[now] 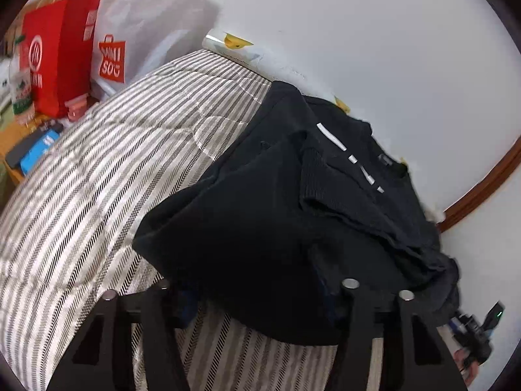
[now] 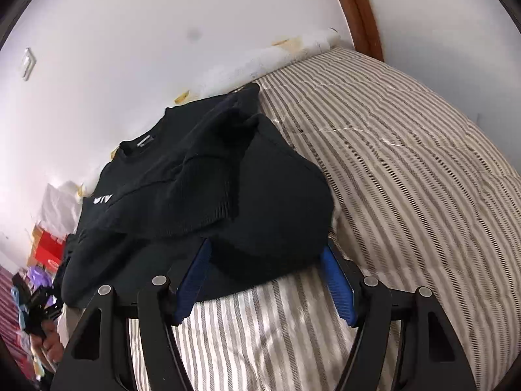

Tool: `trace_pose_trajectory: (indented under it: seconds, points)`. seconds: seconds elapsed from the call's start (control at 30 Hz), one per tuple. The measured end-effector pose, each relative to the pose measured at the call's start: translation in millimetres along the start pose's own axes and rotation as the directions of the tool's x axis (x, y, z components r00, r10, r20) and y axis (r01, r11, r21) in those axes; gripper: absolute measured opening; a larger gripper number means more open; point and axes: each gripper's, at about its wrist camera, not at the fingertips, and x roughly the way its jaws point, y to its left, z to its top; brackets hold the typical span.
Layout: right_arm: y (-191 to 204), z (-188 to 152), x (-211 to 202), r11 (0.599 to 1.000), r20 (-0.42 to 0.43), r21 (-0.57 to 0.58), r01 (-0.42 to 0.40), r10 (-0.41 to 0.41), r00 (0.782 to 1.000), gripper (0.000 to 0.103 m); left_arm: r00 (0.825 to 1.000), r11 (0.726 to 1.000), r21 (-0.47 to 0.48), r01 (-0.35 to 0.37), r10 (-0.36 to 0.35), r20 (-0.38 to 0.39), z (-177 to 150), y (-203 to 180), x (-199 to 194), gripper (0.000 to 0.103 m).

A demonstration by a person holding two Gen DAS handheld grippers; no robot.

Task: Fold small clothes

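Black sweater (image 1: pixel 260 215) on striped bed (image 1: pixel 97 163) | left gripper (image 1: pixel 257 296): grip unclear, hem covers it | right gripper (image 2: pixel 265 260): released, straddling hem

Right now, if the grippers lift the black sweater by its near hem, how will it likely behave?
The black sweater will probably sag and drape: it already lies in soft folds, one sleeve flopped across its body. Its thick ribbed knit suggests some weight, so the far end may drag on the striped quilt. Rolling or tipping seems unlikely.
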Motion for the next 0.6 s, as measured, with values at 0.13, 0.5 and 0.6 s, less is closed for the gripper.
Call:
trace_pose_trajectory:
  seconds: [0.13,0.5,0.6]
  points:
    - [11.3,2.5,2.8,0.998,0.013,-0.044,0.039,-0.039,0.999,0.032,0.999,0.999,-0.025,0.032,-0.032,-0.024,1.2,6.4,0.8,0.015]
    - [31.3,-23.4,-60.0,0.987,0.111,-0.15,0.061,-0.044,0.993,0.019,1.0,0.999,0.042,0.025,-0.025,0.005,-29.0,4.6,-52.6,0.009]
    - [26.3,-38.2,-75.5,0.987,0.092,-0.152,0.047,-0.033,0.995,0.02,1.0,0.998,0.064,0.027,-0.028,0.002,-49.4,8.1,-75.1,0.009]
